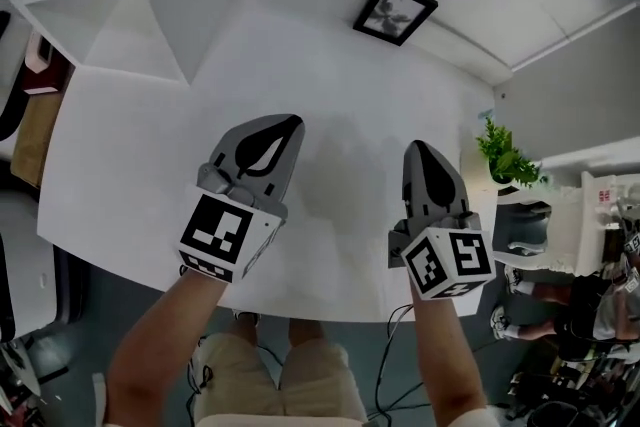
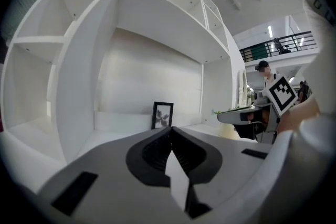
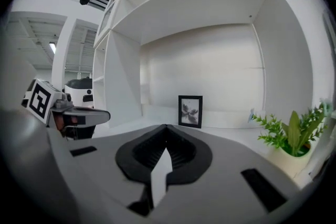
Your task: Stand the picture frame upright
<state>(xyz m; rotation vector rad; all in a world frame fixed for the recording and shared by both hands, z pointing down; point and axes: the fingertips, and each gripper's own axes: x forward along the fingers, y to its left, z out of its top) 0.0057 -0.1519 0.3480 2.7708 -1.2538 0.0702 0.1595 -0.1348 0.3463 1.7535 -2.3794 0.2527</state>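
A black picture frame (image 1: 394, 11) with a grey flower print stands upright at the back of the white desk (image 1: 150, 165), leaning on the wall. It also shows in the left gripper view as the frame (image 2: 162, 115) and in the right gripper view as the frame (image 3: 190, 111). My left gripper (image 1: 291, 121) is shut and empty over the desk's middle, well short of the frame. My right gripper (image 1: 417, 146) is shut and empty too, beside the left one. Both point toward the frame, left gripper (image 2: 171, 128) and right gripper (image 3: 166, 126).
A small green potted plant (image 1: 506, 155) stands at the desk's right edge, plant (image 3: 290, 134). White shelf compartments (image 1: 110, 5) rise at the back left and above the desk. The person's legs (image 1: 285, 380) show below the front edge.
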